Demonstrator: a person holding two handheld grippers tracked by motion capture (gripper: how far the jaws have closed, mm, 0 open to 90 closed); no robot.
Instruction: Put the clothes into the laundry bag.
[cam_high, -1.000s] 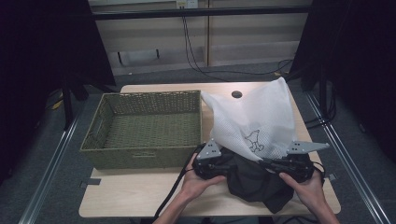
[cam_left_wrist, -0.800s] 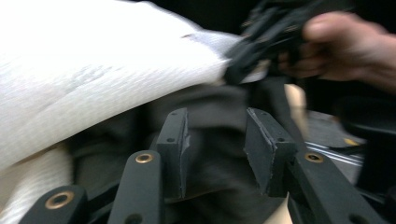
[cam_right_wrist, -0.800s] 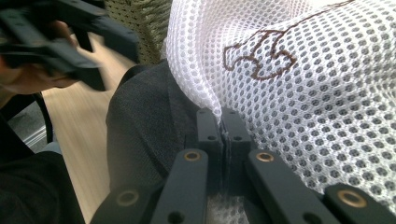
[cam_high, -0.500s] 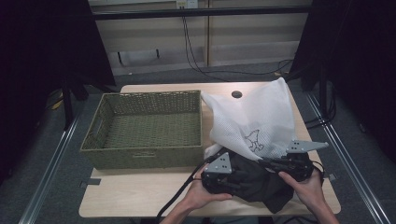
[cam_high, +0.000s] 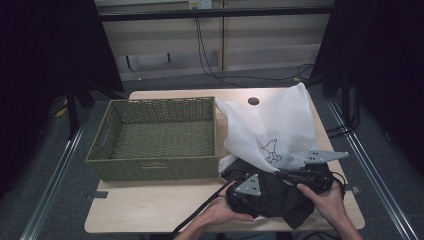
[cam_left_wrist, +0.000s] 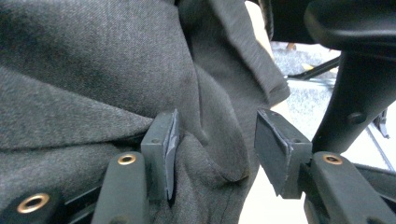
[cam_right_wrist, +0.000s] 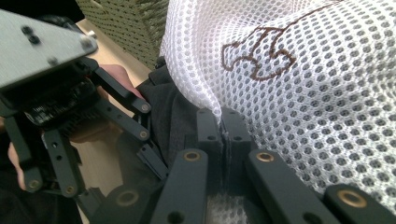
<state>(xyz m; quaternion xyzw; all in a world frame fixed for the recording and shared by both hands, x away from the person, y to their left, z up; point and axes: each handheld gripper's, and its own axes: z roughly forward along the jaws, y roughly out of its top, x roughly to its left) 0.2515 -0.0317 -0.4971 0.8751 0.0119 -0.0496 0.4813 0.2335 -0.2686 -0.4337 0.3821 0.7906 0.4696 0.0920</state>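
Soft, limp dark garment (cam_left_wrist: 93, 70) — best pinched at a fold. Left gripper (cam_left_wrist: 215, 144) parted around cloth; right gripper (cam_right_wrist: 223, 135) clenched on mesh bag (cam_right_wrist: 303, 93) edge.

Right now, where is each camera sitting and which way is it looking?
High view: above the person's side, looking forward and down on the table, wicker basket and white mesh bag; both hands show, the left hand and right hand.
Left gripper view: on the left gripper, looking along its open jaws at dark grey cloth.
Right gripper view: on the right gripper, jaws shut on the mesh bag's edge, facing the basket.
Shared: the right gripper view and the high view both show bag, basket and left gripper.
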